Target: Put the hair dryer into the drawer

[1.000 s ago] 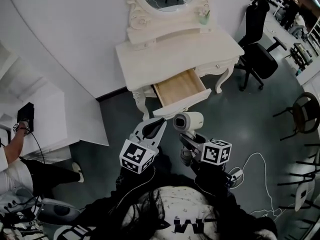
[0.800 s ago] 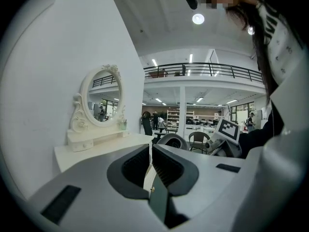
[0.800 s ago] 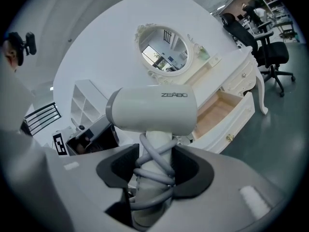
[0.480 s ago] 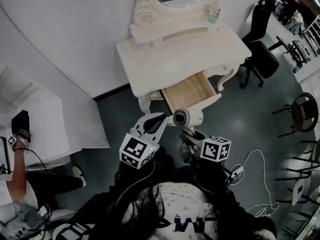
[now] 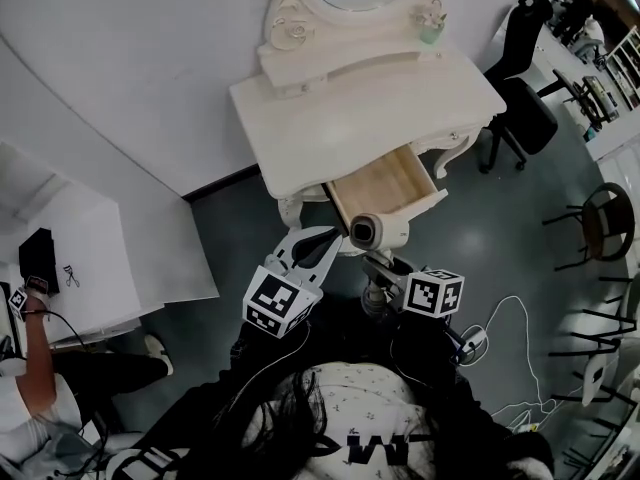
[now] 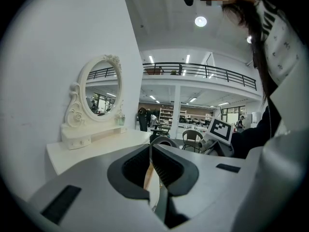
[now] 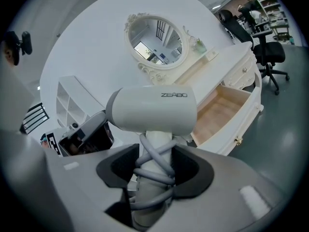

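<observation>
Because the right gripper clamps the hair dryer by its handle over coils of rubbery grey cord, the hold looks uneven; I judge the smooth, glossy white barrel could twist or slip between the pads. In the head view the dryer sits at frame centre, by the front edge of the open drawer, not yet inside. Its rounded barrel may knock the white drawer front, or a loosened coil may snag there. The drawer floor is pale, bare wood and looks shallow. The left gripper, jaws together, carries nothing.
</observation>
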`<state>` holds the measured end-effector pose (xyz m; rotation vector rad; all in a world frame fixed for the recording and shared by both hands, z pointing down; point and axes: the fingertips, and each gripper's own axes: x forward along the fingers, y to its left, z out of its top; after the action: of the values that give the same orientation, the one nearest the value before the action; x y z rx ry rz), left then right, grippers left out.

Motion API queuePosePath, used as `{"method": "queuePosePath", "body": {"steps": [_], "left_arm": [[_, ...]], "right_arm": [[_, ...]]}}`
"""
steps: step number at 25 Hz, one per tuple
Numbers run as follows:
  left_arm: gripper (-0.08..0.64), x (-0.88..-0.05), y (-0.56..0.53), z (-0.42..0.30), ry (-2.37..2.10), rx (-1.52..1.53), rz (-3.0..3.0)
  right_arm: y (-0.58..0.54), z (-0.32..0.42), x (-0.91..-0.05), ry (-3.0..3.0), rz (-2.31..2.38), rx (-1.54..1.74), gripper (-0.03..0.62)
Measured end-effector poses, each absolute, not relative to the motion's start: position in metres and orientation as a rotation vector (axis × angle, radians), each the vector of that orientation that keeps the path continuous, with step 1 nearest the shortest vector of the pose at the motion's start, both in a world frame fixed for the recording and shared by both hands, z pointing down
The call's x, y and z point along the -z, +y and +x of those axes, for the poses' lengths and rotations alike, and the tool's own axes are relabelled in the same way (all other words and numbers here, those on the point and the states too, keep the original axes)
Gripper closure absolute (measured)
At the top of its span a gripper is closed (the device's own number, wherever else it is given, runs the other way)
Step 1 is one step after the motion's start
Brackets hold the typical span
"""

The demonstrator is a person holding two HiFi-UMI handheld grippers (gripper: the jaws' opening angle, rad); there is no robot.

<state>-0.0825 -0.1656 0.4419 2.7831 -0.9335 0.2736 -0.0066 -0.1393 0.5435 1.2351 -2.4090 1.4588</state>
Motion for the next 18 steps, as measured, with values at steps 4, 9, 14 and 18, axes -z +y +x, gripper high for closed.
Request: {"method": "queuePosePath", "body": {"steps": [4, 9, 14, 18], "left_arm": [[0.558, -0.443, -0.173, -0.082, -0.949, -0.282, 2.763], [0.558, -0.443, -0.190, -0.086, -1.017, -0.281, 2.727], [0.558, -0.448, -0.208, -0.087, -1.098, -0.293, 2.673], [0.558, -0.449, -0.227, -0.089, -1.178, -0.286, 2.625]], "right_arm": [[-0.155, 0.001, -0.549, -2.380, 1.212, -1.452, 0.382], [-0.181, 0.010, -0.562, -2.341, 1.117, -1.390, 0.382], [-0.210, 0.021, -0.578, -2.303, 0.983, -1.325, 0.382], [-0.232, 0.024, -0.592, -2.264, 0.863, -1.272, 0.382]]}}
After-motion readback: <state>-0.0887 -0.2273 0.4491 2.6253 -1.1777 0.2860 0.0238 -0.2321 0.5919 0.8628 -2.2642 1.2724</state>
